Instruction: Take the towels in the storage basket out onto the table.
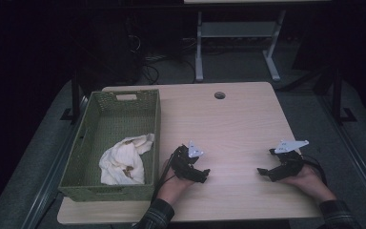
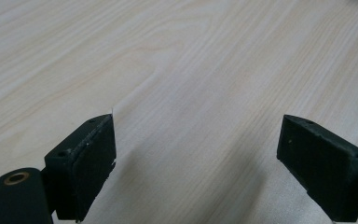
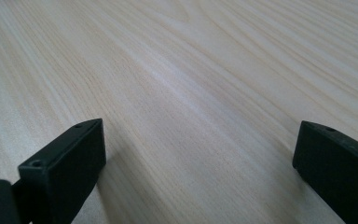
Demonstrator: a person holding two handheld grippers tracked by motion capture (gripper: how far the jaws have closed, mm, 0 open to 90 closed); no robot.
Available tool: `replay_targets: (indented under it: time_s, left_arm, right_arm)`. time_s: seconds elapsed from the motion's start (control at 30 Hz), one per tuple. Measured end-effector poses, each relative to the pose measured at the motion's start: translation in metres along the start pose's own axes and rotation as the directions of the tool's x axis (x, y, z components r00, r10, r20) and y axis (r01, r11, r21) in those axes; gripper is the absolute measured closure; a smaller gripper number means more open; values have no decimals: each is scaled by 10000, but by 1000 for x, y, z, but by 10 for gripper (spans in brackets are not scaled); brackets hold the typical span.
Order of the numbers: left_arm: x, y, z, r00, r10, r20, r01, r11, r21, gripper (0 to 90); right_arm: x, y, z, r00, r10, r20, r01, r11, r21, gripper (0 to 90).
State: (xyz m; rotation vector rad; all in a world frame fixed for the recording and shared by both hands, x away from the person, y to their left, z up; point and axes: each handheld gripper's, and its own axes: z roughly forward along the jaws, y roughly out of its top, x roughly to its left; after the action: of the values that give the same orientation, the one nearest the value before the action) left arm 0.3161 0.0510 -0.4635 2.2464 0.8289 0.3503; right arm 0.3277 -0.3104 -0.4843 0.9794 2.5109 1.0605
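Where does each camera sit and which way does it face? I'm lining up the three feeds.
High view: above the person's side, facing forward and down on the table and basket; forearms, left gripper and right gripper show.
Left gripper view: rides the left gripper, looking along open jaws at bare wood.
Right gripper view: rides the right gripper, likewise.
Shared: the tabletop.

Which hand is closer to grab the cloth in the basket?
Left. The left gripper rests just beside the green basket holding the cream cloth; the right gripper sits far across the table, both open.
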Motion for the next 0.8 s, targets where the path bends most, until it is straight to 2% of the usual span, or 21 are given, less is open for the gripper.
replay_targets:
  time_s: [0.17,0.6,0.8]
  left_arm:
    - [1,2,-3,9999,-82,-95,81,9999,-128,110]
    - [0,7,-11,9994,-218,-251,216,9997,-68,111]
    - [0,11,-17,9991,-100,-418,98,9999,-36,112]
  right_arm:
    - [0,0,0,10000,24,-1,-24,10000,8,22]
    - [0,0,0,10000,39,-20,-39,10000,6,22]
    - [0,0,0,10000,28,-27,-28,10000,7,22]
